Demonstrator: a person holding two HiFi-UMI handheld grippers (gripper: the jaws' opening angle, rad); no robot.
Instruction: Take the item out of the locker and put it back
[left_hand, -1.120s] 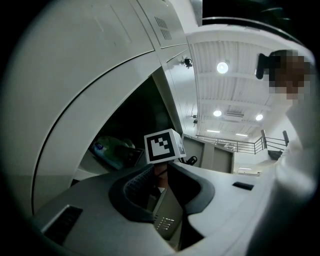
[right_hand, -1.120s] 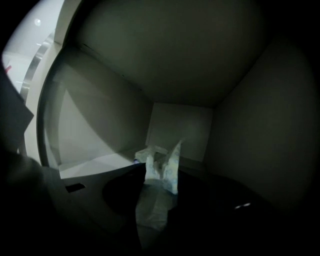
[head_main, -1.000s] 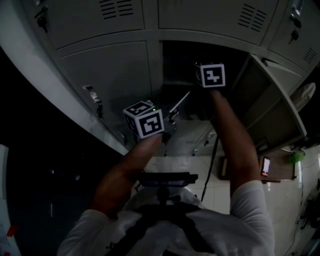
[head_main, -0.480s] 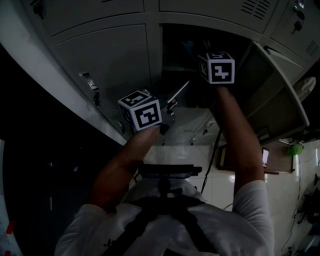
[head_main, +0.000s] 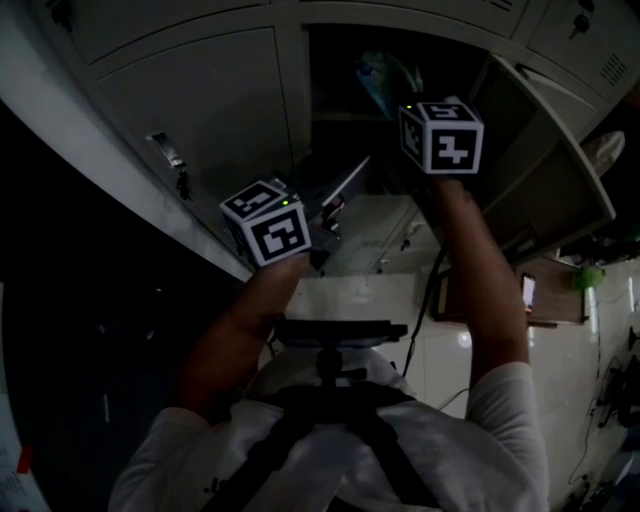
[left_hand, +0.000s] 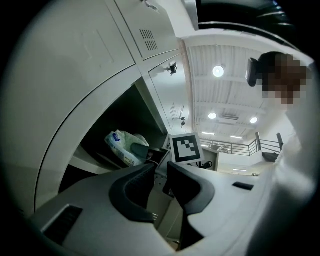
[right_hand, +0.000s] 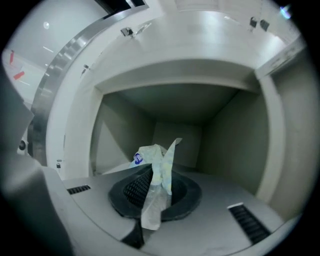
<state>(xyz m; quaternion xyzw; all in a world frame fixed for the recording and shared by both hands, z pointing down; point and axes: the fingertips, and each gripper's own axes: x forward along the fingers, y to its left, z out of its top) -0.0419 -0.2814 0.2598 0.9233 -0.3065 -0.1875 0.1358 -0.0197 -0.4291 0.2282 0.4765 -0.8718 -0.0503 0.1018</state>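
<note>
– Since the right gripper (right_hand: 157, 192) has its dark ribbed pads pinched on the packet (right_hand: 159, 167), what is that packet like?
– Soft, crinkled film, pale with a round blue mark. One thin flap stands up and another hangs limp over the jaw. It sits at the mouth of the open locker (right_hand: 227, 135) bay. Whether it touches the shelf I can't tell.
– And the locker?
– Smooth grey sheet metal, boxy, with louvred vents on a door above. Its own door (head_main: 550, 170) stands swung out to the right.
– What about the left gripper (left_hand: 159, 187)?
– Its jaws are a narrow gap apart with nothing in it. It has a moulded grey shell and black ribbed pads.
– What can't you make out?
– The packet's print is too small to read. From the head view the right jaws hide behind the marker cube (head_main: 441, 135), and only a dim edge of the packet shows above it. Most of that view's left side is black.
</note>
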